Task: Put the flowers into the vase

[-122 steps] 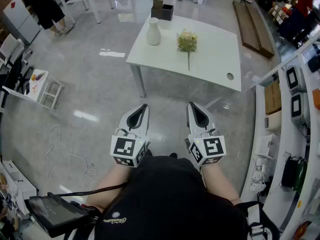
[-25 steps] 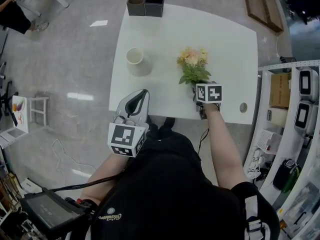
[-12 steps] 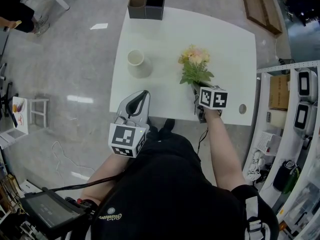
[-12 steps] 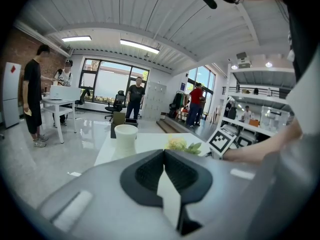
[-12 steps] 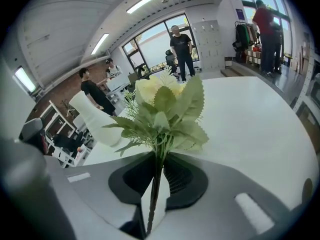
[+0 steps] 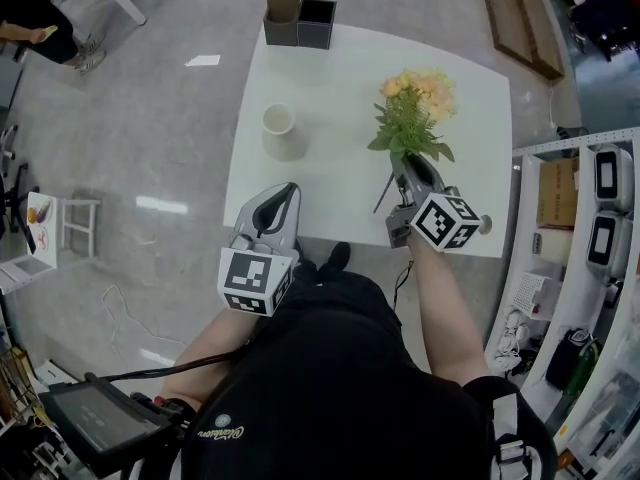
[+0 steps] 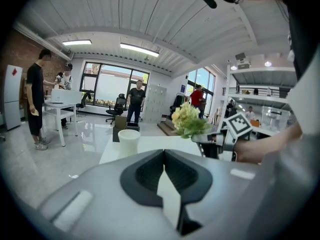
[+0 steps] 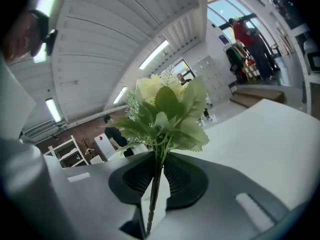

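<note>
Grey right claw [image 8: 156,178] pinching a bunch of pale yellow flowers with green leaves [image 6: 414,109] by the stem, above a white table [image 6: 340,63].
Its jaws stand narrow, clamped below the leaves. The cream ceramic vase [image 6: 281,132] stands well apart, nearer the left claw [image 6: 283,190], whose jaws are together and empty. The stem should probably stay plumb and enter the vase mouth before release.

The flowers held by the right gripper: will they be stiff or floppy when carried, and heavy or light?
Probably stiff: the stem runs straight below the right gripper, and the flowers stand upright above its jaws without drooping. Likely light yet top-heavy: a wide head on one thin stem, so it may pivot in the grip.
</note>
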`<action>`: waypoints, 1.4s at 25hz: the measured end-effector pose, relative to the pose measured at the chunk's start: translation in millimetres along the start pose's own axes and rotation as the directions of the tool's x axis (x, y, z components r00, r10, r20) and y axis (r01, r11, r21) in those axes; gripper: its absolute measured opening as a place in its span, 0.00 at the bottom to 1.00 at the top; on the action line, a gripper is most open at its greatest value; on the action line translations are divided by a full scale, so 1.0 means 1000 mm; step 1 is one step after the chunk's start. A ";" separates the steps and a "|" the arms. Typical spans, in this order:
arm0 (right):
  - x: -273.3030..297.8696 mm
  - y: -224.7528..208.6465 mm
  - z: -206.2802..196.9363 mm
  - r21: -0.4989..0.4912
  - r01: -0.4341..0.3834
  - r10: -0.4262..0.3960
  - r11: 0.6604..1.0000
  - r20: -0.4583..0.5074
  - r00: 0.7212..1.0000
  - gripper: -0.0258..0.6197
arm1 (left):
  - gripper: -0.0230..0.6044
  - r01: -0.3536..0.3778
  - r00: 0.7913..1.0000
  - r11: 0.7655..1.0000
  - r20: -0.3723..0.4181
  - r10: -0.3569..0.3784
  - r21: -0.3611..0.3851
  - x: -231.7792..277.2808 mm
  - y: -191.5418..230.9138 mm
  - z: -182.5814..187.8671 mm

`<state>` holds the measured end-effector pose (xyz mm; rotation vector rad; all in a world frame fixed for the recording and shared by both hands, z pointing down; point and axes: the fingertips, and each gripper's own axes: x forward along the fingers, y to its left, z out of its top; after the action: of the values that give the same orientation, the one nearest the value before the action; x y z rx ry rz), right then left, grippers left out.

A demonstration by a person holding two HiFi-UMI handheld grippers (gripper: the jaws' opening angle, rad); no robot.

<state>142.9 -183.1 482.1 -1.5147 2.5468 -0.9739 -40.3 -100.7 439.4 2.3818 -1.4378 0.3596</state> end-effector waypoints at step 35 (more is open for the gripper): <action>0.071 0.251 0.109 -0.506 -0.296 0.484 0.810 0.292 0.825 0.12 | 0.05 -0.220 0.968 0.975 0.118 0.223 -0.041 -0.051 0.070 0.029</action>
<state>-57.0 -210.8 284.0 -1.0036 2.6863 -0.0064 -124.5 -102.0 403.9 2.2610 -1.7594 0.2499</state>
